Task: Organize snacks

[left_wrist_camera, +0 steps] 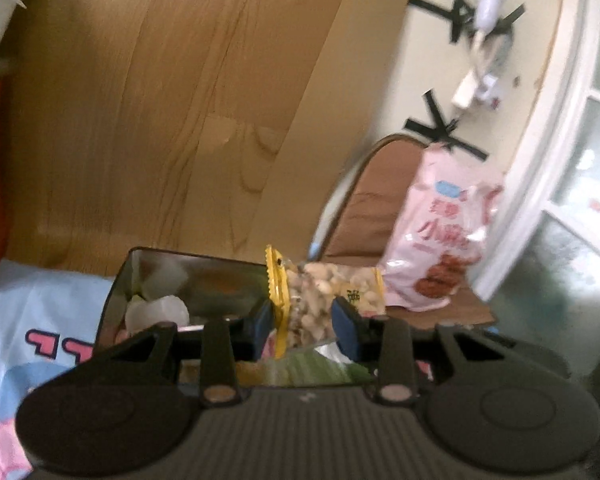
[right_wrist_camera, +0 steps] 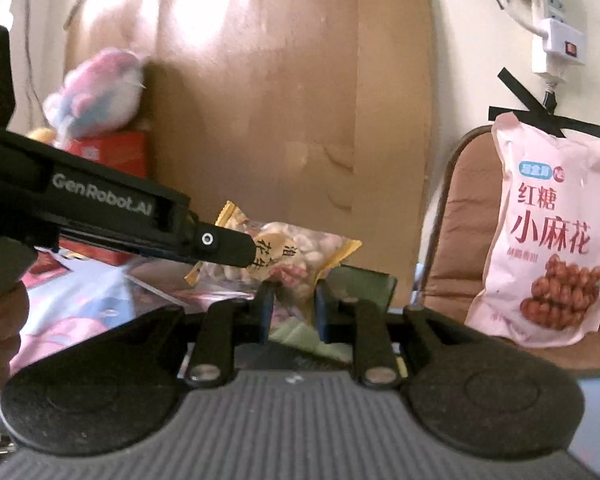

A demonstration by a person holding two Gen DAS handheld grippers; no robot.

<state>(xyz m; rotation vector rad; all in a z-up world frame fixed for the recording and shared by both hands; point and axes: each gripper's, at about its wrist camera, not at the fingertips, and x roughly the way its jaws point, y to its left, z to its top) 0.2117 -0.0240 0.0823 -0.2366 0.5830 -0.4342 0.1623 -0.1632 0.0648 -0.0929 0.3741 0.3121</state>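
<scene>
Your left tool (left_wrist_camera: 306,322) is clenched on a clear, yellow-edged packet of peanuts (left_wrist_camera: 324,300), lifted above the shiny rectangular metal tin (left_wrist_camera: 188,280). Your right tool (right_wrist_camera: 292,308) grips a second clear packet of pinkish nuts (right_wrist_camera: 290,270) just beside the first. A pink bag of brown twisted snacks (right_wrist_camera: 548,236) stands upright against the brown chair (right_wrist_camera: 466,216), well apart.

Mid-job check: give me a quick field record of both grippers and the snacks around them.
left gripper: shut on peanut packet
right gripper: pads pinch a pinkish wrapper; possibly the same packet
metal tin: open, beneath the packet, pale cups inside
pink mahua bag: upright on brown chair
</scene>
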